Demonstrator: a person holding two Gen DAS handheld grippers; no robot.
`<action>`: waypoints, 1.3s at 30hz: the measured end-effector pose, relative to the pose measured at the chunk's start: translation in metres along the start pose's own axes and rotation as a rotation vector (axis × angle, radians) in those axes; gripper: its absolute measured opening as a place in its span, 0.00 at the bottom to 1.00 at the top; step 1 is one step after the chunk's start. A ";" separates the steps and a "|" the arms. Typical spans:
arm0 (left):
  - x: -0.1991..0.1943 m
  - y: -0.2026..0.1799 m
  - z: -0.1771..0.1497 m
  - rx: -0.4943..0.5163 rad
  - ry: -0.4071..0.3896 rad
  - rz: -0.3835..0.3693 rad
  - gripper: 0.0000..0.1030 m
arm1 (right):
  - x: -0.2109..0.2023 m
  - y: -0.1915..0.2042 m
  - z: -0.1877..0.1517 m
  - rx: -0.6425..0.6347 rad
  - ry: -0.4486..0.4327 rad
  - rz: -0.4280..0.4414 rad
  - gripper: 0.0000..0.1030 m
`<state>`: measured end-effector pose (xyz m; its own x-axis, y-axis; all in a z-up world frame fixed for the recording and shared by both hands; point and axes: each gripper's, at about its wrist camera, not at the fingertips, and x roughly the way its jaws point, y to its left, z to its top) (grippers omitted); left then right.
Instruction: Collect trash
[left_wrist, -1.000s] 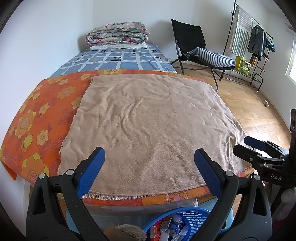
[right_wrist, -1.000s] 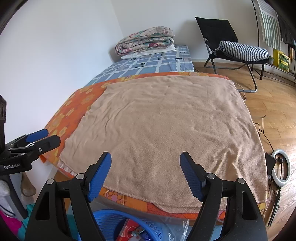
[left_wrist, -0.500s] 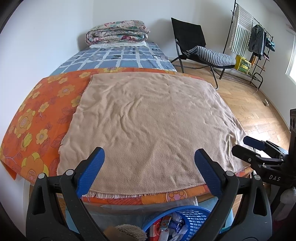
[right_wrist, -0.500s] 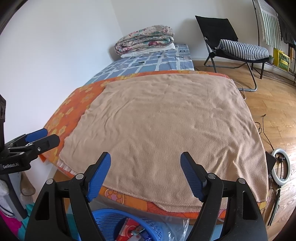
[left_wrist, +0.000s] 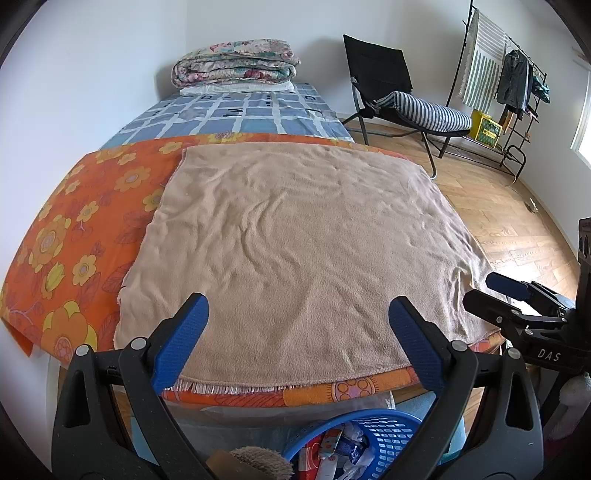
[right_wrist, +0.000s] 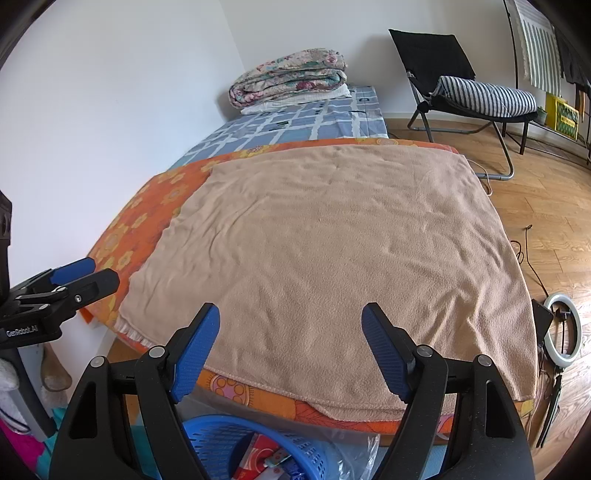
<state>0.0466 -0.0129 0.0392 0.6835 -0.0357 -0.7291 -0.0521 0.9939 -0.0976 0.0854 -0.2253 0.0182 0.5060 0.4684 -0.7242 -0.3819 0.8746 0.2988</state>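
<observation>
Above the near edge of the bed, your left gripper (left_wrist: 297, 332) and right gripper (right_wrist: 290, 339) both hang with fingers spread wide and nothing between them. Beyond them a tan fleece blanket (left_wrist: 295, 240) lies flat over an orange floral sheet (left_wrist: 81, 221). Below them, a blue plastic basket (left_wrist: 388, 439) beside the bed holds the trash (left_wrist: 343, 450), crumpled wrappers and packets.

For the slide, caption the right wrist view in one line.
Open right gripper poised over a tan blanket, blue basket of trash below.
</observation>
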 end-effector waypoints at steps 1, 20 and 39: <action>0.000 0.000 0.001 0.000 0.000 0.000 0.97 | 0.000 0.000 0.000 0.001 0.000 0.000 0.77; 0.000 0.000 0.003 0.001 0.002 0.002 0.97 | 0.001 0.000 -0.001 0.006 0.004 0.001 0.77; 0.001 0.002 -0.010 0.004 0.017 0.005 0.97 | 0.005 0.003 -0.007 0.017 0.027 -0.006 0.77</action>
